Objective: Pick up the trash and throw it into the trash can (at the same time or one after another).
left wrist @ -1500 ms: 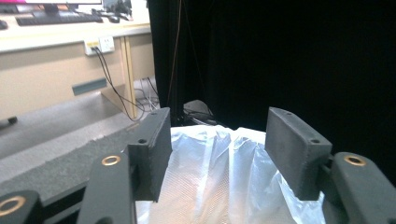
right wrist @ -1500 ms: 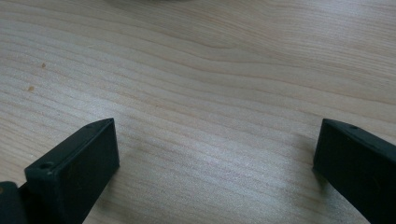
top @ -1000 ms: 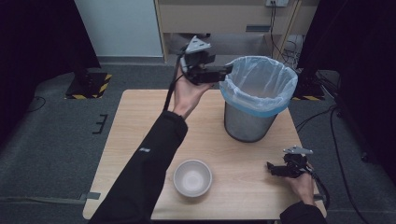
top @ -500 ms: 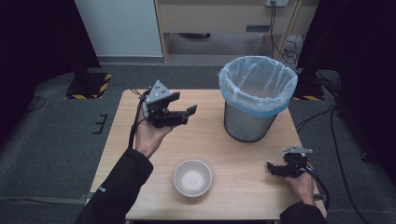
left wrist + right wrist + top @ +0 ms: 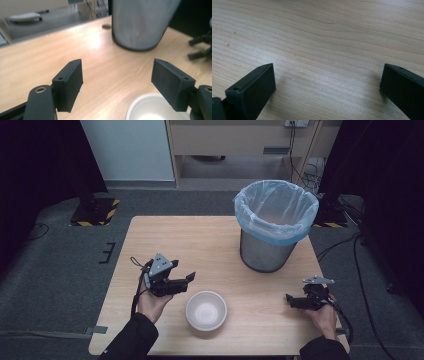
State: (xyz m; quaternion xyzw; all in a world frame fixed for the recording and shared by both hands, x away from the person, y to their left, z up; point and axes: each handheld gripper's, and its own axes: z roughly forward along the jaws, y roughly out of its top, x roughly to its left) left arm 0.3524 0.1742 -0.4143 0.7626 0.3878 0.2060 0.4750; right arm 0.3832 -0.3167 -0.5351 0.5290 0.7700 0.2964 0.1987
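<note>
My left gripper [image 5: 189, 279] hovers low over the front left of the wooden table [image 5: 200, 240], just left of a white empty bowl [image 5: 206, 310]. Its jaws stand wide apart with nothing between them. In the left gripper view the left gripper [image 5: 117, 75] points across the table toward the mesh bin [image 5: 142, 22], and the bowl's rim [image 5: 155, 110] shows under the right jaw. My right gripper [image 5: 290, 299] rests near the front right edge, open. In the right gripper view the right gripper [image 5: 327, 77] has bare wood between its jaws.
A grey mesh waste bin [image 5: 272, 227] with a blue plastic liner stands at the back right of the table. A cabinet and cables lie beyond the far edge. The other hand's gripper [image 5: 200, 47] shows at the right in the left gripper view.
The left hand has come away from the bin's rim, moving down and toward the front left of the table beside the bowl, its jaws still apart. The right hand has stayed put.
</note>
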